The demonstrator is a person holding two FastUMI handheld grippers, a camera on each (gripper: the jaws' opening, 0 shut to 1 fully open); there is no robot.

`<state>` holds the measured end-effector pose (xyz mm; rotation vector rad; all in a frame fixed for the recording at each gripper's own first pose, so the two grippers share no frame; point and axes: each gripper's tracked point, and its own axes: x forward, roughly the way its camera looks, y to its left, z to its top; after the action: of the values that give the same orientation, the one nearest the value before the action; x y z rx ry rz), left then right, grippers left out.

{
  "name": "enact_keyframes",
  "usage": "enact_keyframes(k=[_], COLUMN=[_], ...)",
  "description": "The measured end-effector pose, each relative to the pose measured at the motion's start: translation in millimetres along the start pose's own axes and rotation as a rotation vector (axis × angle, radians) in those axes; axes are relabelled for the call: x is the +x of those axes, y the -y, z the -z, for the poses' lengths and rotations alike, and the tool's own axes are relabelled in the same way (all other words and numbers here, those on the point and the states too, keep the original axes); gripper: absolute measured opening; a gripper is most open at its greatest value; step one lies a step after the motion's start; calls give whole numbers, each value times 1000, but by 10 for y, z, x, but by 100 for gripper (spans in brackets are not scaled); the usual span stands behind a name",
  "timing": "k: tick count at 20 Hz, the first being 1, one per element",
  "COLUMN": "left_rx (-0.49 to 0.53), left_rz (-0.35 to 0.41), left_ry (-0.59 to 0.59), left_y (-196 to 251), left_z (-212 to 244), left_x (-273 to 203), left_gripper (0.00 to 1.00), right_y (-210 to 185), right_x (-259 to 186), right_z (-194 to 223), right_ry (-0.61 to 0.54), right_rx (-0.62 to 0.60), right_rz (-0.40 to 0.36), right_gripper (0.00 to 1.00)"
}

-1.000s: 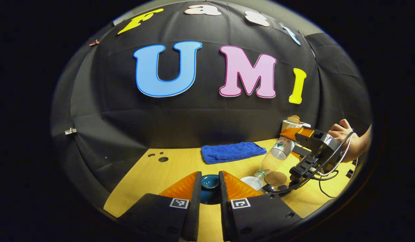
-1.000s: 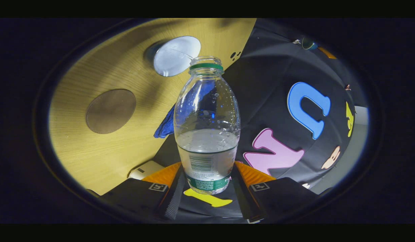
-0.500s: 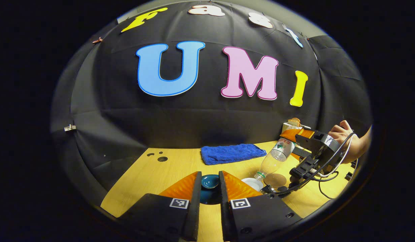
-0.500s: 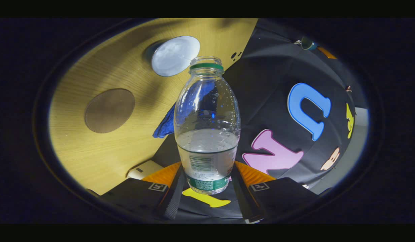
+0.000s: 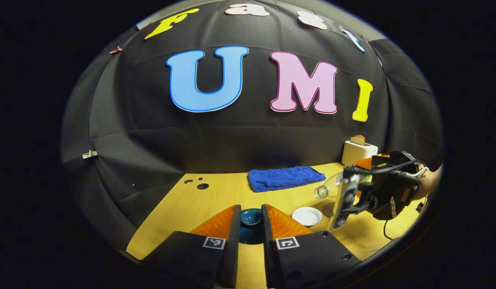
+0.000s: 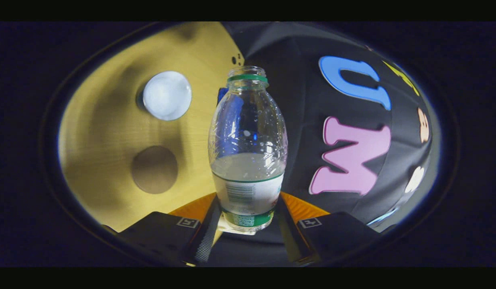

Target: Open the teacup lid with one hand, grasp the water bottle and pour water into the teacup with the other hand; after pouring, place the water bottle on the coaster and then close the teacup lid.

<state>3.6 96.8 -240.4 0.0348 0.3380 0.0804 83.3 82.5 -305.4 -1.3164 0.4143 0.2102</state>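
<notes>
My left claw (image 5: 250, 224) is closed on the dark lid (image 5: 251, 217), both fingers against its sides, held above the worktop (image 5: 216, 196). My right claw (image 6: 248, 218) grips the bottle (image 6: 247, 152) at its base; bottle uncapped, roughly horizontal in the left gripper view, mouth toward the cup (image 5: 307, 216), neck off to the side of it. Cup is white, open, standing near the front edge. Coaster (image 6: 154, 169) lies just beside the cup, bare. Blue towel (image 5: 286, 178) lies along the back edge; open worktop between it and the cup. A small toaster (image 5: 358, 150) stands at the right rear. Bottle label has print and a barcode, too small to read.
</notes>
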Motion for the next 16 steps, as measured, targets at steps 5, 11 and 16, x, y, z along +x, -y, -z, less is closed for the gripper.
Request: enact_keyframes(k=[5, 11, 16], left_rx=[-8, -25, -40], left_rz=[4, -12, -7], left_ry=[-15, -13, -21], left_y=[98, 248, 414], left_z=[-41, -103, -73], left_x=[17, 58, 93], left_gripper=[31, 31, 27], right_y=[-123, -184, -192], right_x=[-89, -122, -82], right_z=[-127, -197, -270], right_ry=[74, 138, 217], right_rx=[425, 873, 1154], right_rz=[-91, -177, -250], right_gripper=[75, 75, 75])
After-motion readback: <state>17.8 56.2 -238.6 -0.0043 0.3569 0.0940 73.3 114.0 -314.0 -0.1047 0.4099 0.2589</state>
